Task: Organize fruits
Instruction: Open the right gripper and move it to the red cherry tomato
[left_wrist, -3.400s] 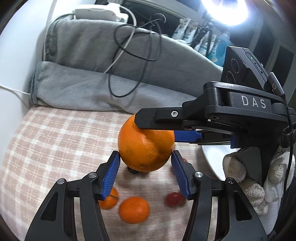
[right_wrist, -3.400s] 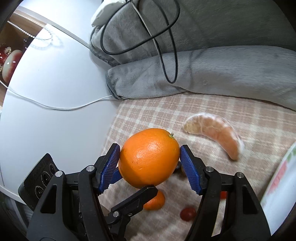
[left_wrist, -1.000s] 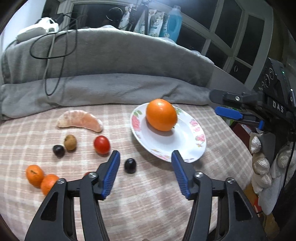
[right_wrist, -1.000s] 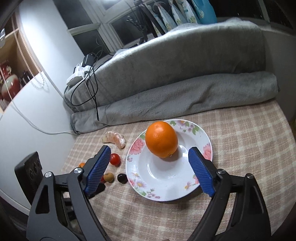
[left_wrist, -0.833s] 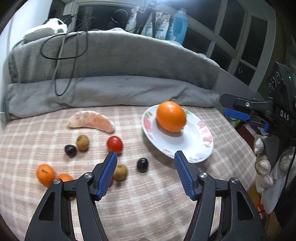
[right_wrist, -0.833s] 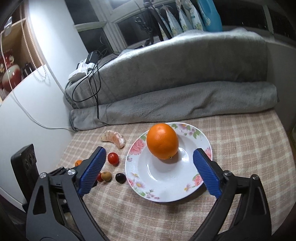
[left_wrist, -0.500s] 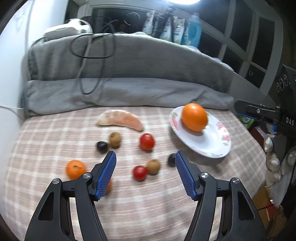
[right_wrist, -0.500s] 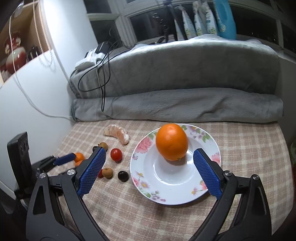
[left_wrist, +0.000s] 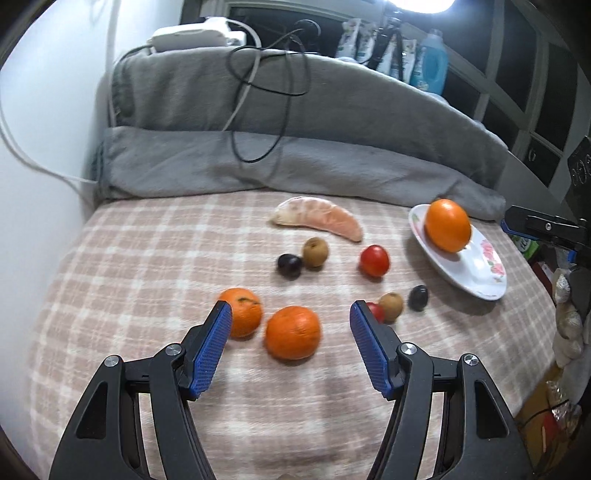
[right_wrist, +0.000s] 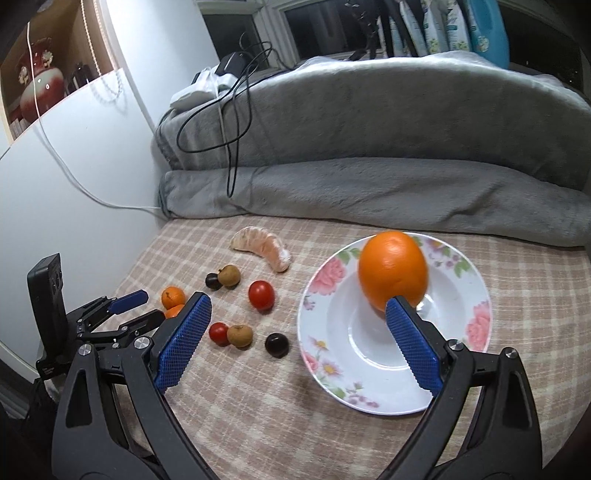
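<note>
now big orange (right_wrist: 393, 271) sits released on the flowered plate (right_wrist: 476, 295), no longer pinched between both grippers as a few seconds back; first fruit done. left gripper (left_wrist: 290, 328) swung away from plate toward the loose pile, jaws partly spread and empty, framing the nearer mandarin (left_wrist: 293, 332) without touching; second mandarin (left_wrist: 242, 310) just beside the left pad. right gripper (right_wrist: 297, 328) hangs over the plate's near rim, jaws wide, holding nothing. means next pick is likely that mandarin. peeled segment (left_wrist: 319, 219) lies flat on the checked cloth (left_wrist: 147, 266), long axis running left to right in left view, curve bowing away from camera, thin tip toward plate. orange on plate looks egg-shaped, long axis roughly upright.
</note>
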